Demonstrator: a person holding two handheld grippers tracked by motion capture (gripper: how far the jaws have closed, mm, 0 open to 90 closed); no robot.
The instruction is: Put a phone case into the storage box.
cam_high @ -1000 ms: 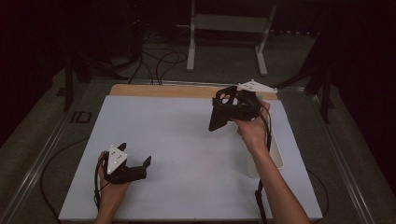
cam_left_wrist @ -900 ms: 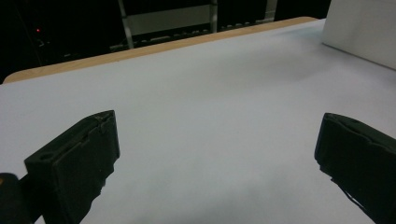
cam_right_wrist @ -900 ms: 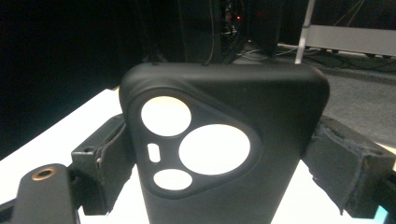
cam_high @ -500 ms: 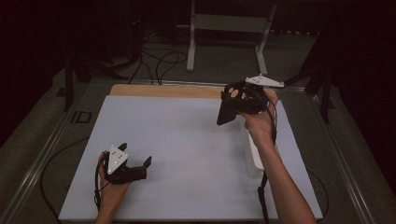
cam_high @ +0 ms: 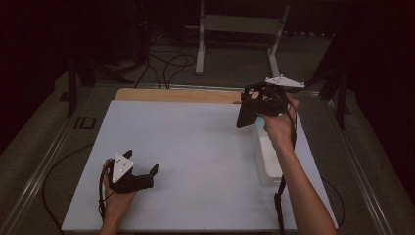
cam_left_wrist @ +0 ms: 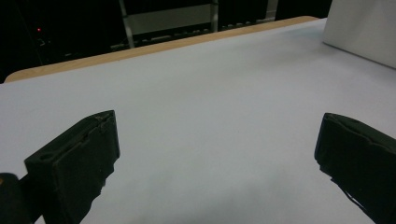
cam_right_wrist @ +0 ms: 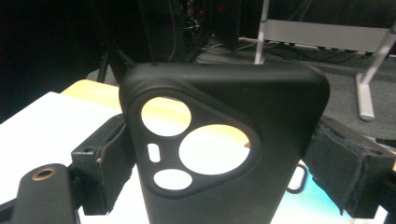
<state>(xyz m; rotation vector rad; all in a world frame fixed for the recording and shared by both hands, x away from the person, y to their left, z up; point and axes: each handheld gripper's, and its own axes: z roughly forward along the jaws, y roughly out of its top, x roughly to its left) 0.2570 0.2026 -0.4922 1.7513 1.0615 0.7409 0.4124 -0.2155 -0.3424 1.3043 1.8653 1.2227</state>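
Note:
A black phone case [cam_right_wrist: 224, 140] with three round camera cutouts stands upright between the jaws of my right gripper [cam_right_wrist: 224, 163], which is shut on its sides. In the high view the right gripper [cam_high: 254, 110] holds the phone case [cam_high: 244, 115] in the air above the far end of a white bin [cam_high: 268, 156] at the table's right. My left gripper [cam_high: 147, 175] rests low on the white table [cam_high: 195, 147] near the front left, jaws wide open with nothing between them; its left gripper view shows both fingertips [cam_left_wrist: 79, 158] over bare table.
A wooden strip [cam_high: 176, 95] runs along the table's far edge. Behind it a metal stand [cam_high: 235, 29] and cables [cam_high: 166, 63] lie on the dark floor. The white bin's wall [cam_left_wrist: 359, 32] shows at the upper right of the left gripper view.
My right gripper has carried the phone case rightward and farther away, from the table's middle right to above the bin's far end. The left gripper has stayed put.

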